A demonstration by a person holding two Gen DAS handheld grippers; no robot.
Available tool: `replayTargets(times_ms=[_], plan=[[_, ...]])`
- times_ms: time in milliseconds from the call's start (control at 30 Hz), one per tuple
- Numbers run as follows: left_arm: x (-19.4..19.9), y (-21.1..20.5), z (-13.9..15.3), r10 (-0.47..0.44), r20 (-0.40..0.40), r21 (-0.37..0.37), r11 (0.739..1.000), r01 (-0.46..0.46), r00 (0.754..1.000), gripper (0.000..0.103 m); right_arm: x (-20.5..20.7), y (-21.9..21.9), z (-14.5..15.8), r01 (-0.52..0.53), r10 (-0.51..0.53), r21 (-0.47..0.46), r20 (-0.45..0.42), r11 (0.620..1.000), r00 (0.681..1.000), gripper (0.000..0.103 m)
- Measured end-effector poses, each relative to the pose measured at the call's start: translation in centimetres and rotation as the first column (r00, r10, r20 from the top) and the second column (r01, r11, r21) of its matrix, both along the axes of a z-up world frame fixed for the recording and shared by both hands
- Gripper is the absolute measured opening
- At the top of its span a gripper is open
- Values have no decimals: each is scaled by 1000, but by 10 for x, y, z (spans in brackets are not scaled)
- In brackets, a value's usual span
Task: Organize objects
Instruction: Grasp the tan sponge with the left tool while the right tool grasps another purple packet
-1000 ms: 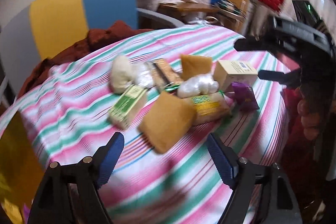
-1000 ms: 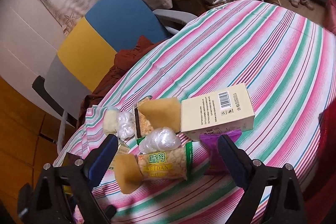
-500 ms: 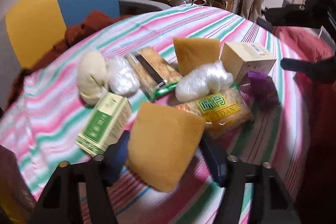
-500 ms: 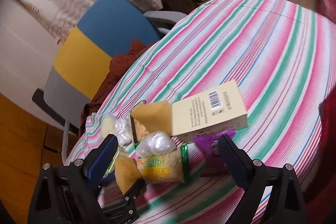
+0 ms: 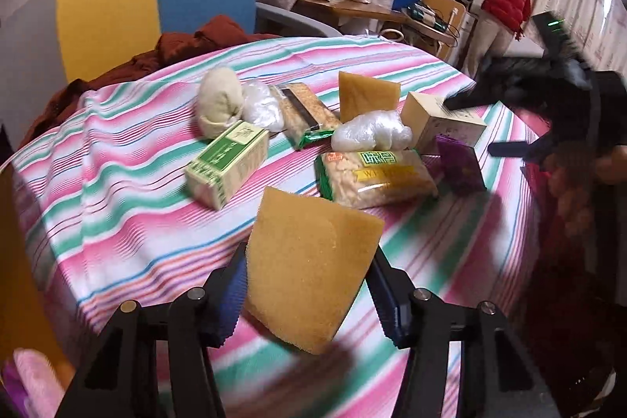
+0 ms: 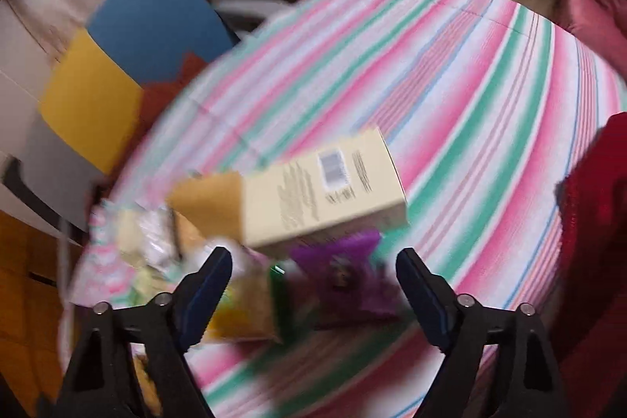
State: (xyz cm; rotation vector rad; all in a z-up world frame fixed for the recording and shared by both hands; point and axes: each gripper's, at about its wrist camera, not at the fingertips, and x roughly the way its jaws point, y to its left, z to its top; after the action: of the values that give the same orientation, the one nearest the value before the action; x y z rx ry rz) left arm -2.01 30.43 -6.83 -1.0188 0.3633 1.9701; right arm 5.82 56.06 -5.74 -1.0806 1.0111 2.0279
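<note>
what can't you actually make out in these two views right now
- Right wrist view: motion blur smears the print on the cream box and the purple packet; both unreadable.
- Left wrist view: the held yellow sponge covers the left gripper pads, so the contact is hidden.
- Left wrist view: the right gripper is blurred, and it covers part of the cream box.

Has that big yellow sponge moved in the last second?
Yes. The sponge has left its spot beside the green box and sits clamped in the left hand-held gripper, nearer the camera.
</note>
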Motion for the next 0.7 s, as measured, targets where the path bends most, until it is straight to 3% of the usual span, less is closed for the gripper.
replayTargets(times_ms=[267, 300, 367, 533, 700], plan=[[5, -32, 26, 44, 4, 77, 996, -45, 999, 58, -24, -5, -29, -59, 60, -12, 238, 998, 970, 66], [6, -34, 31, 49, 0, 87, 995, -49, 999, 58, -26, -6, -29, -68, 64, 9, 253, 998, 965, 60], [10, -45, 40, 59, -7, 112, 992, -58, 998, 58, -26, -8, -28, -70, 56, 40, 282, 997, 958, 38], [15, -70, 55, 101, -25, 149, 984, -96, 995, 58, -22, -12, -20, -71, 57, 50, 245, 996, 968, 33], [10, -103, 65, 192, -38, 171, 968, -183, 981, 58, -13, -25, 4, -79, 58, 122, 165, 989, 985, 33]])
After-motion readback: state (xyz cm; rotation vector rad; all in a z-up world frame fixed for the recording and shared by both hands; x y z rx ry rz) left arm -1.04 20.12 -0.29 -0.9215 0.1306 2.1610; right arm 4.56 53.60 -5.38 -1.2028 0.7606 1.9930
